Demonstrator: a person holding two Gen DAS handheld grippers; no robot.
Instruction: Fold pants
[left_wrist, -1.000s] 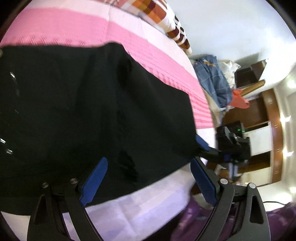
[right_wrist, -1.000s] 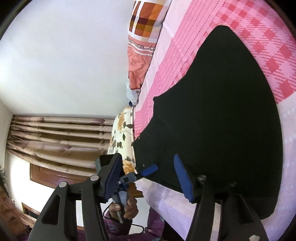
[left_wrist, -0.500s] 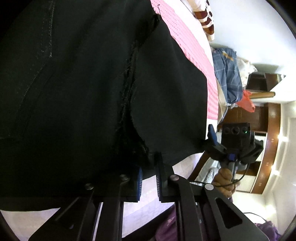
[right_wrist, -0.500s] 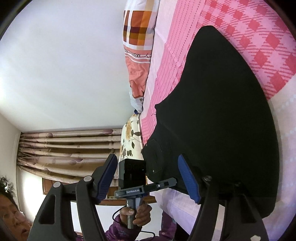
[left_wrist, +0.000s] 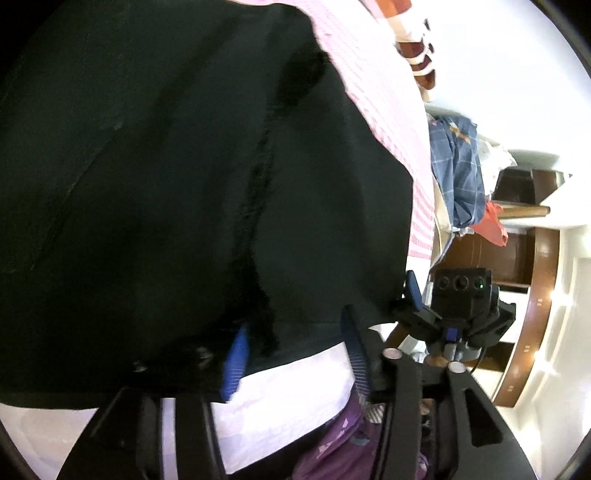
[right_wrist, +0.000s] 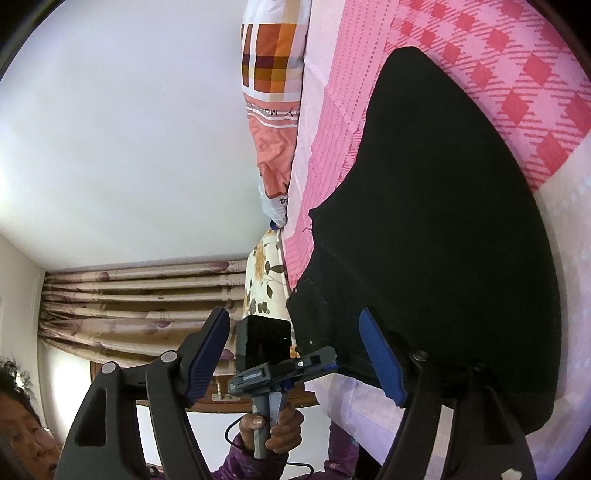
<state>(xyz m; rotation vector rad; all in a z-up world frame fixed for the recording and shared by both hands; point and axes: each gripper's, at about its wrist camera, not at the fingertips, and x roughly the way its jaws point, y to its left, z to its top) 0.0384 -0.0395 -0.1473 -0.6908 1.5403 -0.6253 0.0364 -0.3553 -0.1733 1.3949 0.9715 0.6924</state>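
Black pants (left_wrist: 177, 177) lie spread on a pink checked bed sheet (left_wrist: 399, 122); they also show in the right wrist view (right_wrist: 436, 229). My left gripper (left_wrist: 295, 358) is open, its blue pads either side of the pants' near hem, with cloth draped over the left finger. My right gripper (right_wrist: 303, 354) is open and holds nothing. It shows in the left wrist view (left_wrist: 417, 295) at the pants' right corner. In the right wrist view, the left gripper (right_wrist: 325, 363) sits at the pants' near edge.
A checked pillow (right_wrist: 273, 55) and a floral pillow (right_wrist: 264, 280) lie at the bed's far side. A pile of blue and red clothes (left_wrist: 461, 184) sits beyond the bed by a wooden cabinet (left_wrist: 517, 251). Curtains (right_wrist: 140, 295) hang on the left.
My left gripper was open, shut on the pants' hem half a second ago, and now stands open again. My right gripper stayed open and shifted slightly along the edge.
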